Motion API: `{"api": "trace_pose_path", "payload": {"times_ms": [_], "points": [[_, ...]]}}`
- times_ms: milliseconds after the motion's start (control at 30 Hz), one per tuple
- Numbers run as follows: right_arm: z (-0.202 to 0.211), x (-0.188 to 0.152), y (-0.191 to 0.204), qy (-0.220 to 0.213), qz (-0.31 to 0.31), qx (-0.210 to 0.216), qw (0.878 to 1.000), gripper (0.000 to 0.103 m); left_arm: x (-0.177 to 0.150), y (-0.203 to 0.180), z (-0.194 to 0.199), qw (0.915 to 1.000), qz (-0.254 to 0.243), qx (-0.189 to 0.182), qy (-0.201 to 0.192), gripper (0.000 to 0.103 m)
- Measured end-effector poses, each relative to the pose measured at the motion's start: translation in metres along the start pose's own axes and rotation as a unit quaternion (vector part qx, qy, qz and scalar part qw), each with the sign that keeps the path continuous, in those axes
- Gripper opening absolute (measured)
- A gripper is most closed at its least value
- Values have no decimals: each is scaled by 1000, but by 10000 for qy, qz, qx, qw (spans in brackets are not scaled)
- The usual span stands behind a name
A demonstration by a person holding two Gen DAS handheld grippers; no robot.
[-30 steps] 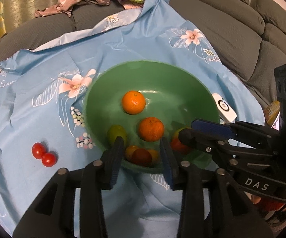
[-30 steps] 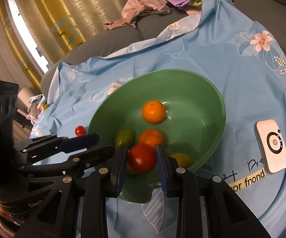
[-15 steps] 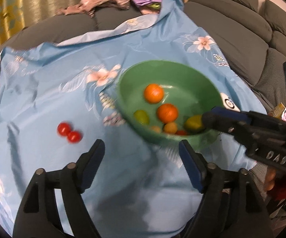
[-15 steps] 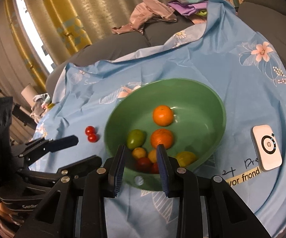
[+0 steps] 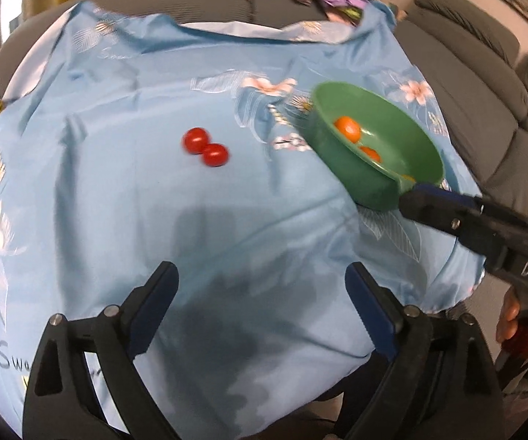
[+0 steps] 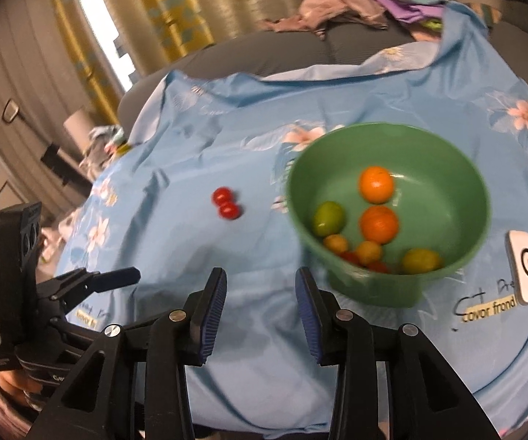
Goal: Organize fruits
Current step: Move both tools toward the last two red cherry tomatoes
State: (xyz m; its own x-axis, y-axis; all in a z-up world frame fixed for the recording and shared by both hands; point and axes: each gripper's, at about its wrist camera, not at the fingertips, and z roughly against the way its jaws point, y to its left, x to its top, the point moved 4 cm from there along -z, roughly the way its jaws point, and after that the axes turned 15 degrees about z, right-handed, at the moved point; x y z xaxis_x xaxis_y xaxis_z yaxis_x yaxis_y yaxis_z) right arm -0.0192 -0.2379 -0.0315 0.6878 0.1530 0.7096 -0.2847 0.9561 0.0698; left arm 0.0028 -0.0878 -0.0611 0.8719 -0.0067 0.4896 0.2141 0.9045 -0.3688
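Left gripper: jaws spread wide, holding nothing, hovering over bare blue floral cloth. Right gripper: jaws parted to a medium gap, also holding nothing, just left of the green bowl.

Visible only from the right wrist view: the bowl's full contents. 2 oranges toward the middle, a green fruit at the left inner wall, 2 small yellow-orange fruits and a yellow-green one near the front wall, with bits of red fruit half hidden behind the rim. Also only here: a white device lying on the cloth just right of the bowl, and striped curtains behind.

From the left wrist view, the bowl seen from the side at right, only 2 oranges and a sliver of yellow showing inside; right gripper's tip just in front of the rim. Grey sofa cushions beyond.

2 red cherry tomatoes on the cloth, well left of the bowl, touching each other. Pair's long axis diagonal, running from far-left to near-right in both views. Motion blur on both frames.
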Motion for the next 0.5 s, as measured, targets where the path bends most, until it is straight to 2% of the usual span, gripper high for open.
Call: {"api": "trace_pose_path", "payload": {"times_ms": [167, 500], "points": [[-7, 1, 17, 121, 142, 55, 9998, 40, -3, 15, 13, 9998, 184, -45, -104, 94], [-18, 4, 39, 292, 330, 29, 9990, 40, -10, 34, 16, 9992, 340, -187, -30, 94]]}}
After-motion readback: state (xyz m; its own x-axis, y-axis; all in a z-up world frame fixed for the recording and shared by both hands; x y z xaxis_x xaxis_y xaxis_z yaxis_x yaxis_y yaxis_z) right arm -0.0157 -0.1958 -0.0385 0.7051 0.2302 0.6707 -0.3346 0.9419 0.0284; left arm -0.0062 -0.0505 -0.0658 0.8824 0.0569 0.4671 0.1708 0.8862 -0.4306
